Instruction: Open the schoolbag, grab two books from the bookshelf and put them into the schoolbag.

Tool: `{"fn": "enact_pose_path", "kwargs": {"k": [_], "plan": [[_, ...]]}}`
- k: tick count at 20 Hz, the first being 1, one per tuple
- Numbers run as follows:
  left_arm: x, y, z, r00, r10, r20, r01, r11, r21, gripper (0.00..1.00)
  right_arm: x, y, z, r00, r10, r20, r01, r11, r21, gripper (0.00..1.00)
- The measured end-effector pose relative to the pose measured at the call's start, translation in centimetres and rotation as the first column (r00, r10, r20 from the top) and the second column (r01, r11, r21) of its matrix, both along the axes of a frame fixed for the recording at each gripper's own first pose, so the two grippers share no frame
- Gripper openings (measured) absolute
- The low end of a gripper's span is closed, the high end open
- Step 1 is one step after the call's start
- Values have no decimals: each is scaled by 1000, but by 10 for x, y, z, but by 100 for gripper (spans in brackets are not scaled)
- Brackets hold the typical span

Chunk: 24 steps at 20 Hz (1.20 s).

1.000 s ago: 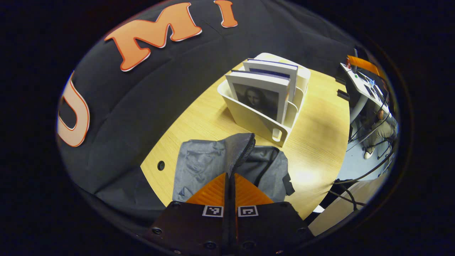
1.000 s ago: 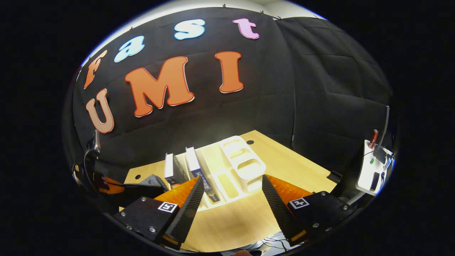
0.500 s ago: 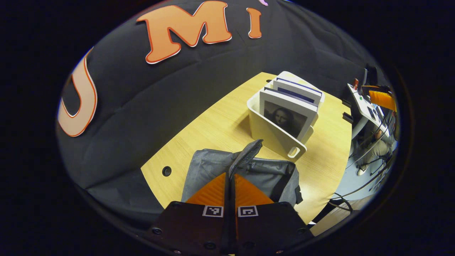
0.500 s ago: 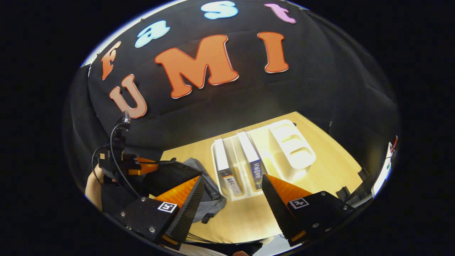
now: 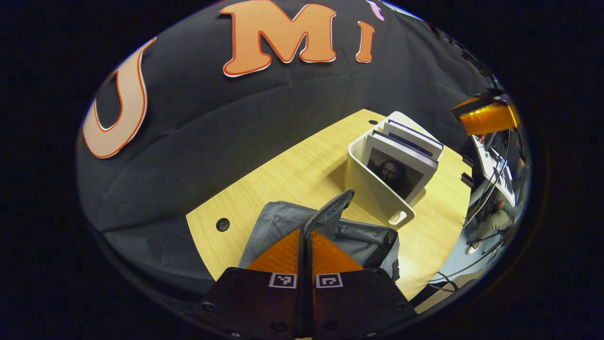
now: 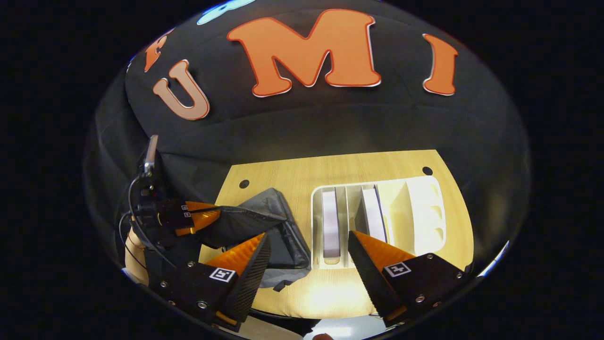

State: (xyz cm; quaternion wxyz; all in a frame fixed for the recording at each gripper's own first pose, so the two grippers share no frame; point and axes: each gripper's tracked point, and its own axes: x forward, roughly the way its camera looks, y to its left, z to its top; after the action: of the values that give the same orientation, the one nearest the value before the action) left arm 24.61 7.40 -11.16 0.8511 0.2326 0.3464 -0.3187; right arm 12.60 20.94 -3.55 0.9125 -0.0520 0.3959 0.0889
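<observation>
The grey schoolbag [image 5: 278,224] lies on the wooden table [image 5: 292,170]. My left gripper [image 5: 306,233] is shut on the edge of its flap [image 5: 332,208] and holds the flap up, so the bag's mouth gapes. Behind the bag stands a white bookshelf [image 5: 373,196] with two books [image 5: 401,163] upright in its slots. From above, my right gripper [image 6: 309,241] stands open over the shelf's near end, with one book [image 6: 330,222] between its fingers' line and a second book [image 6: 375,215] to the right. The schoolbag [image 6: 278,212] and left gripper [image 6: 198,218] lie left of it.
The bookshelf [image 6: 424,208] has spare compartments at its right end. A hand [image 6: 132,241] holds the left gripper. The right gripper [image 5: 483,118] shows at the far right of the left gripper view. Cables and a desk [image 5: 490,160] lie beyond the table's edge.
My right gripper has swung left and tilted down until it looks straight onto the shelf and books. My left gripper has drawn back a little, still holding the flap up.
</observation>
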Motion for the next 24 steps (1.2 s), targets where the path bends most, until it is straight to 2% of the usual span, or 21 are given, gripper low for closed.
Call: {"fn": "enact_pose_path", "kwargs": {"k": [4,6,9,13,19,20,21,22,24], "plan": [[3,2,0,1000,13,-14,-13,1000,-21,1,36,0,-31,988,6,-152,-23,993,-115,99],[4,2,-2,1000,13,-18,-14,1000,-19,1,45,-4,-52,971,-17,-239,-21,987,-157,99],[3,2,-3,999,13,-32,-13,1000,-18,1,60,-17,-78,951,-60,-302,-13,972,-234,99],[5,1,-7,999,21,-49,-22,1000,-21,1,66,-18,-109,921,-79,-381,-18,970,-243,99],[6,3,-13,997,40,-66,-42,999,-21,1,77,-39,-146,880,-157,-448,32,961,-274,98],[6,5,-14,997,44,-69,-46,999,-21,1,78,-39,-151,873,-166,-458,42,962,-269,78],[6,5,-14,996,49,-72,-51,998,-21,1,78,-40,-155,866,-167,-471,44,965,-260,82],[6,7,-15,996,51,-73,-53,998,-20,1,77,-40,-160,858,-167,-485,45,966,-254,78],[7,7,-15,996,52,-74,-54,998,-20,1,76,-39,-163,851,-178,-495,58,967,-247,47]]}}
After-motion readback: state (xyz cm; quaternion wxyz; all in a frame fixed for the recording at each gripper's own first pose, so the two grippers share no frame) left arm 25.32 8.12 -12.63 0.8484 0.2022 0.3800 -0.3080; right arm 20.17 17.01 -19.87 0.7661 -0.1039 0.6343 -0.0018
